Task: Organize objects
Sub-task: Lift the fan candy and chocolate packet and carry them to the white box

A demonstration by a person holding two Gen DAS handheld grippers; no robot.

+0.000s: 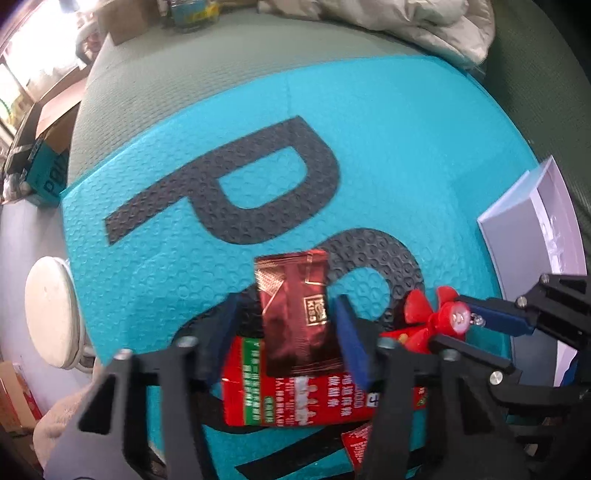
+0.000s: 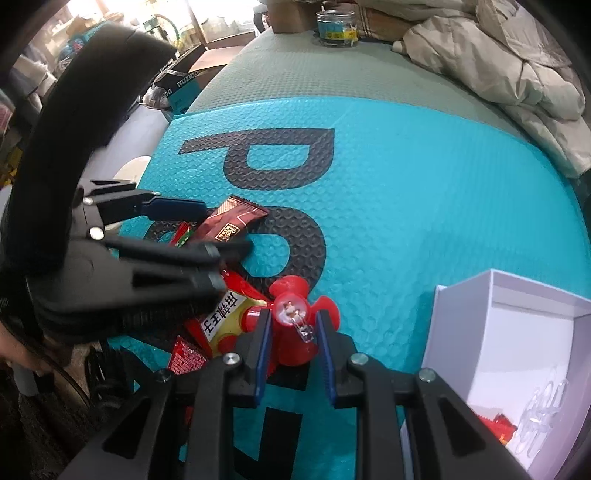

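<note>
My left gripper [image 1: 284, 314] is shut on a dark red snack packet [image 1: 295, 302], held just above a red and green snack pack [image 1: 295, 395] on the teal mat [image 1: 184, 240]. The packet [image 2: 231, 221] and left gripper [image 2: 221, 229] also show in the right wrist view. My right gripper [image 2: 293, 321] is shut on a red propeller toy [image 2: 293, 325], just above the mat [image 2: 406, 184]. The toy [image 1: 439, 321] and right gripper [image 1: 465, 328] also appear in the left wrist view. A white box [image 2: 517, 332] stands at the right.
The box holds a clear plastic piece [image 2: 543, 413] and a red item [image 2: 502, 424]. More red snack packs [image 2: 221, 325] lie by the toy. A beige jacket [image 2: 498, 66] and a glass jar [image 2: 336, 26] sit at the far edge. A white round stool [image 1: 51, 314] is left.
</note>
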